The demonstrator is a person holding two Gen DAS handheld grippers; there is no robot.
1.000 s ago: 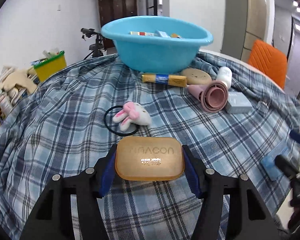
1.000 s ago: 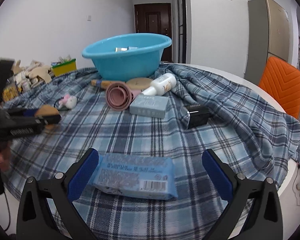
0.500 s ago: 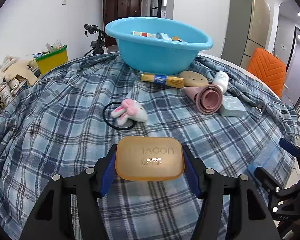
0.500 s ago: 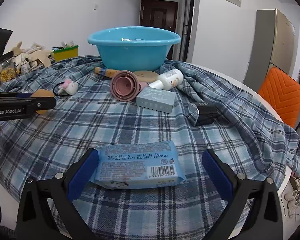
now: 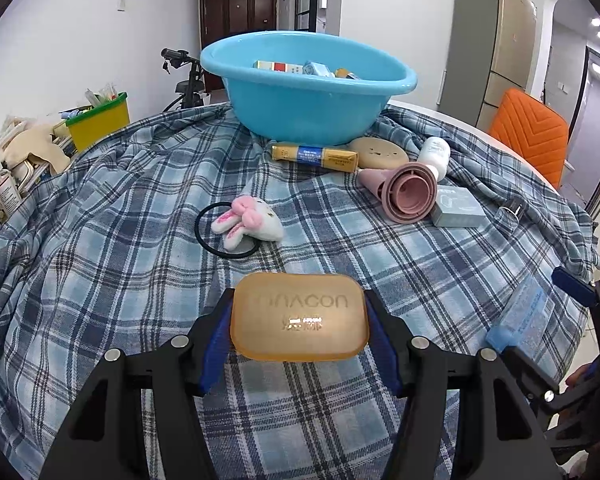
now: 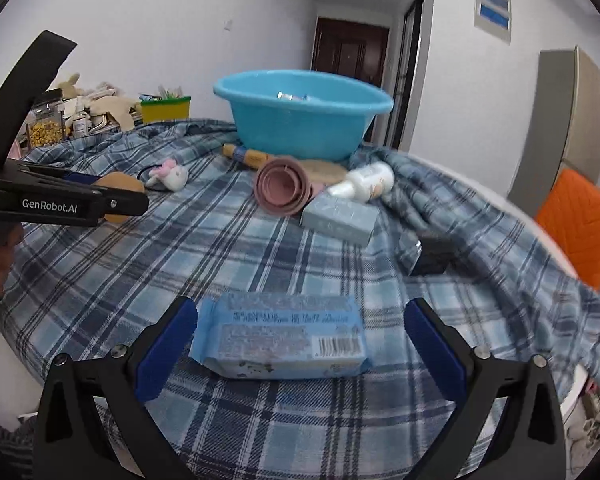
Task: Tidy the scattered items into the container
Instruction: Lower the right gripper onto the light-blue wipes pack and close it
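L gripper clamps amber soap bar betw both blue pads, long axis crosswise, pad to pad, embossed face up, held above plaid cloth. R gripper jaws wide apart, straddling blue wipes pack flat on cloth; pack's long axis also crosswise, left pad just beside it, right pad clear. Blue basin at far side of table, some boxes inside.

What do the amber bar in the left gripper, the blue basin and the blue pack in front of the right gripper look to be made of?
Amber bar: probably glycerin-type soap; translucent, waxy, with letters pressed into its face. Blue basin: moulded plastic, smooth and slightly glossy, with a rolled rim. Blue pack: soft printed plastic film, crimped at its ends and bearing a barcode; likely wet wipes, though the contents are hidden.
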